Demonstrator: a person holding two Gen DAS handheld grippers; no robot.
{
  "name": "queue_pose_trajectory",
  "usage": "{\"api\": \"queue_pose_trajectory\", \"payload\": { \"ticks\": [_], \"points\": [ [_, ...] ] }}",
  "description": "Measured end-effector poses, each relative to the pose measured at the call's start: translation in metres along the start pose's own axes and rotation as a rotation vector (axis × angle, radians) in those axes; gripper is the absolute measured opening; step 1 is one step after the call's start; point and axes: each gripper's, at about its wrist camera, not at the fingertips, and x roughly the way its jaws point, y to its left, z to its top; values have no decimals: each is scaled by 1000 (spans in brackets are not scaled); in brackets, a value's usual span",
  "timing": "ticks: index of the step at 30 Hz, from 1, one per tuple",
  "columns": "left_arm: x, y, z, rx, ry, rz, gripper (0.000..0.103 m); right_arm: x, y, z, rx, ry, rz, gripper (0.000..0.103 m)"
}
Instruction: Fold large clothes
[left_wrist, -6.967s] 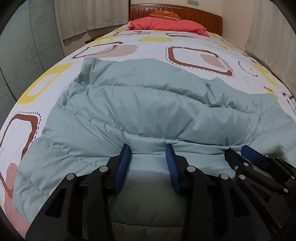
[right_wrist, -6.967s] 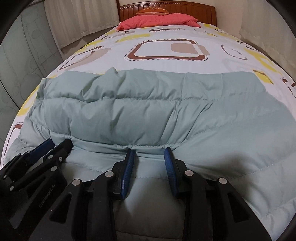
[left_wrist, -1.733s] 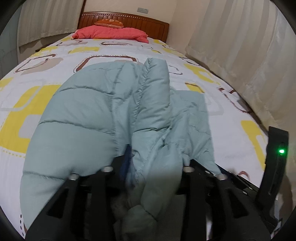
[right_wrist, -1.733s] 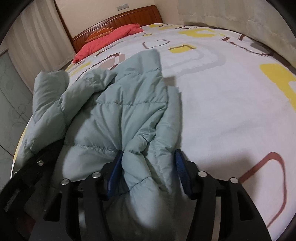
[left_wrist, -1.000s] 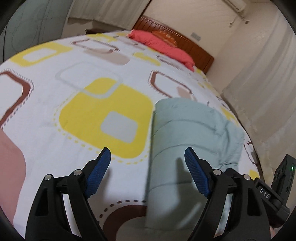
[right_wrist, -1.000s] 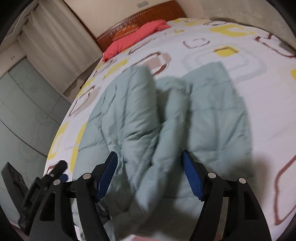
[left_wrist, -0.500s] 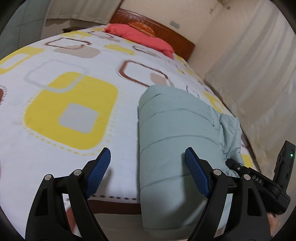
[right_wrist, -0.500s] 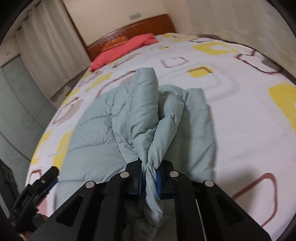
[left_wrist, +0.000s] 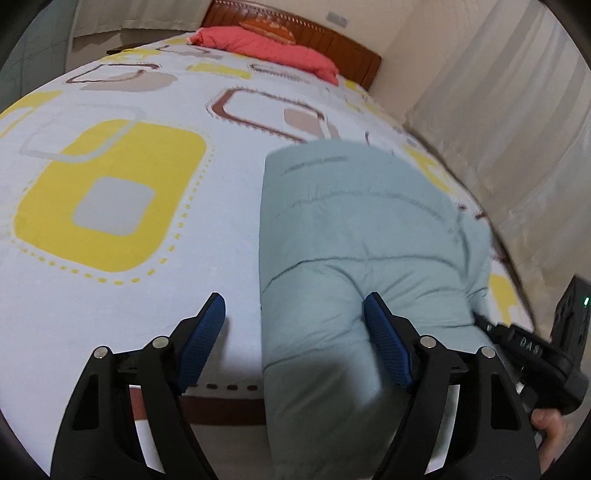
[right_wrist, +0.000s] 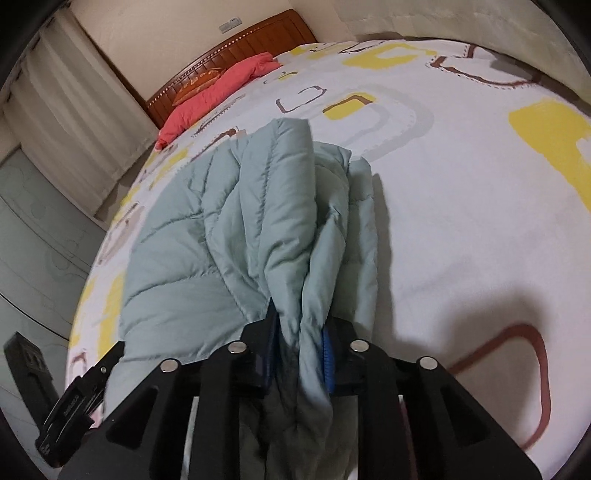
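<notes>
— Two grippers on one pale green puffer jacket (right_wrist: 229, 236), which lies folded lengthwise on the patterned bedspread (left_wrist: 110, 192).

— Right gripper (right_wrist: 299, 339)?

— Clamped tight on a bunched edge of it, fabric squeezed between the blue pads (right_wrist: 327, 350).

— Left gripper (left_wrist: 295, 332)?

— Spread wide (nothing held), straddling the jacket's left edge; its right pad presses into the padding, the left one hovers over bare sheet.

The left black tool with blue pads (left_wrist: 295, 339) gapes wide; the right black tool (right_wrist: 301, 339), at its 3 o'clock, is clamped tight.
</notes>
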Motion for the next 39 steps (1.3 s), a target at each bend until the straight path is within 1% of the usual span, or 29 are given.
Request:
{"api": "queue_pose_trajectory", "payload": {
  "ticks": [2,3,4,6,7,8,10,11,14,17,19,21,22,24,25,28,31,34,36,39],
  "points": [
    [-9,4,2,-17,-14,-22,77,-13,-1,-6,20,-9,30,55],
    [-15,4,1,-21,-21,-36,77,-22,0,-12,27,-21,43,58],
    [-18,3,0,-20,-26,-44,77,-27,1,-15,24,-27,50,59],
    [-21,0,-5,-11,-31,-61,78,-36,6,-26,-2,-26,50,59],
    [-18,-2,-6,-4,-21,-61,77,-37,6,-28,-6,-24,39,56],
    [-12,-4,-10,7,3,-55,77,-36,6,-32,-12,-15,25,47],
    [-2,-5,-15,4,33,-29,77,-27,4,-39,-36,17,-22,36],
    [4,-4,-19,-2,48,-15,76,-24,1,-41,-35,26,-31,34],
    [13,-6,-24,13,71,14,75,-7,-13,-49,-2,57,-30,33],
    [28,-3,-27,-6,116,22,76,3,-23,-54,31,56,-15,32],
    [31,-4,-26,-1,120,28,75,3,-25,-53,34,55,-13,32],
    [28,-6,-24,9,120,31,75,1,-23,-51,27,60,-18,32],
    [24,-6,-23,15,118,30,75,-1,-23,-50,28,64,-17,35],
    [11,-5,-18,16,114,32,75,-9,-20,-46,30,75,-18,36],
    [6,-4,-16,10,110,27,75,-16,-17,-42,19,75,-21,36],
    [-15,4,1,-41,46,0,75,-34,-7,-31,-4,29,-37,36],
    [-19,9,20,-98,3,-11,75,-42,7,-9,-24,-28,-55,36],
    [-8,6,40,-134,-12,-1,75,-35,20,19,-16,-72,-50,36],
    [2,1,52,-146,-29,7,75,-27,27,32,-11,-102,-61,36],
    [21,-9,65,-150,-33,6,75,-9,27,52,-5,-117,-79,36]
  ]
}}
